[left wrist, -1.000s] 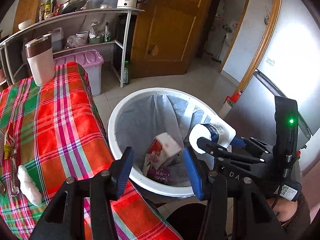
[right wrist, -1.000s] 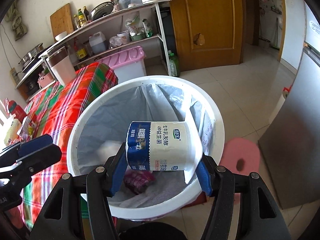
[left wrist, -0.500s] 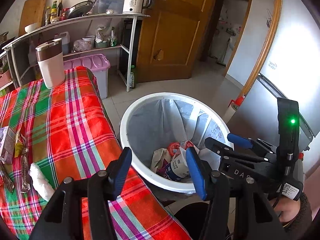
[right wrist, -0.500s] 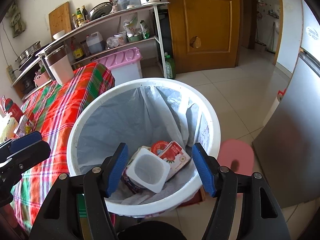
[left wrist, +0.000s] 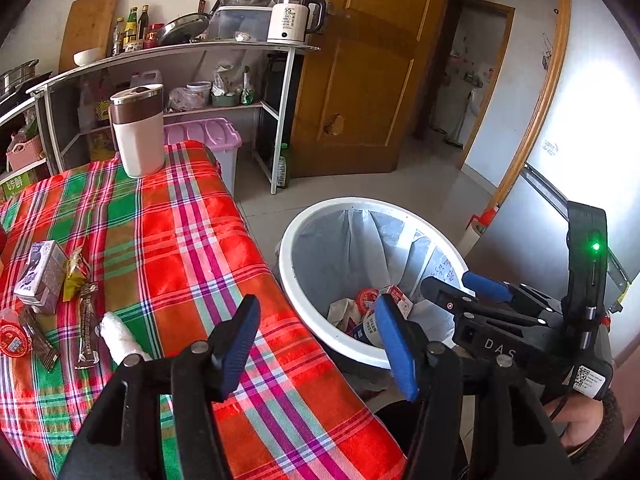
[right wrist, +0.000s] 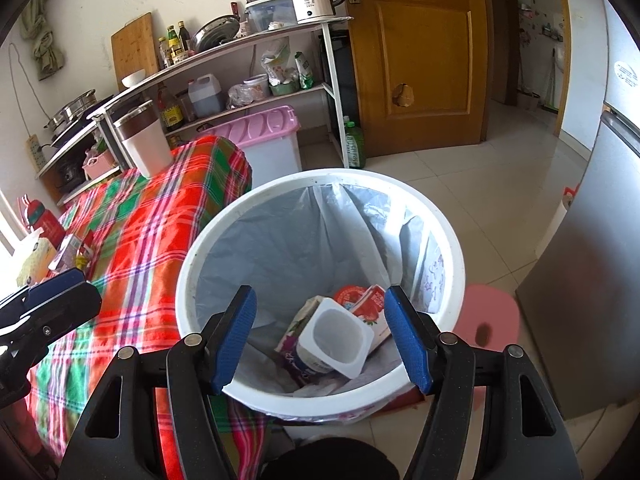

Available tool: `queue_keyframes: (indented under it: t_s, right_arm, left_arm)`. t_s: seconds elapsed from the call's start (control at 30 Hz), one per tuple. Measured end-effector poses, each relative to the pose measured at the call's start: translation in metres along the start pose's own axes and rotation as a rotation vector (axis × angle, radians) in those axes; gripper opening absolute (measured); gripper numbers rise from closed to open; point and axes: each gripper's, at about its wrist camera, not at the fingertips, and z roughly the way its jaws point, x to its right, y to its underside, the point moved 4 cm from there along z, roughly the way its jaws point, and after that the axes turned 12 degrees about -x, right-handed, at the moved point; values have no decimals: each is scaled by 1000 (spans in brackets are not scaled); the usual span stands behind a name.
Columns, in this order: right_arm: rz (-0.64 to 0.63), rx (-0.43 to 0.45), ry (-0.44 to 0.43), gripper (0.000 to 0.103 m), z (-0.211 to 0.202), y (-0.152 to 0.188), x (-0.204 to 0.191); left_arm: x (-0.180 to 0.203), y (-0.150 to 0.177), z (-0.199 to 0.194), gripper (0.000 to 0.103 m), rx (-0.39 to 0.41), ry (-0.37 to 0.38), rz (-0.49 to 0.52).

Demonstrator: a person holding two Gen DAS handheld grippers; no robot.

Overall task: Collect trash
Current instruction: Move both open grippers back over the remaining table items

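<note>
A white trash bin (right wrist: 192, 276) with a grey liner stands on the floor beside the table; it also shows in the left wrist view (left wrist: 292, 280). Inside lie a white yogurt cup (right wrist: 336, 340), a red carton (right wrist: 372, 304) and other wrappers. My right gripper (right wrist: 320, 340) is open and empty above the bin's near rim. My left gripper (left wrist: 316, 344) is open and empty over the table's corner. On the plaid tablecloth (left wrist: 168, 240) lie a small milk carton (left wrist: 40, 276), dark snack wrappers (left wrist: 88, 324), a crumpled white tissue (left wrist: 120, 336) and a red lid (left wrist: 12, 340).
A white and brown tumbler (left wrist: 138, 132) stands at the table's far end. A pink storage box (right wrist: 268, 136) and a metal shelf rack (left wrist: 280, 112) stand behind. A fridge (right wrist: 600, 240) is at the right, a pink stool (right wrist: 488, 324) beside the bin.
My right gripper opened and the yogurt cup dropped into the bin. My left gripper swung left, back over the table, bringing the table's trash into view.
</note>
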Motion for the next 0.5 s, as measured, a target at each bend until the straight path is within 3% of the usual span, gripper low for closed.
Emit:
queue_keyframes:
  t_s: [0.5]
  right_arm:
    - [-69,23,-65,67,-6,5,-51]
  left_arm:
    - [-45,16,-31,65,45,-66,-61]
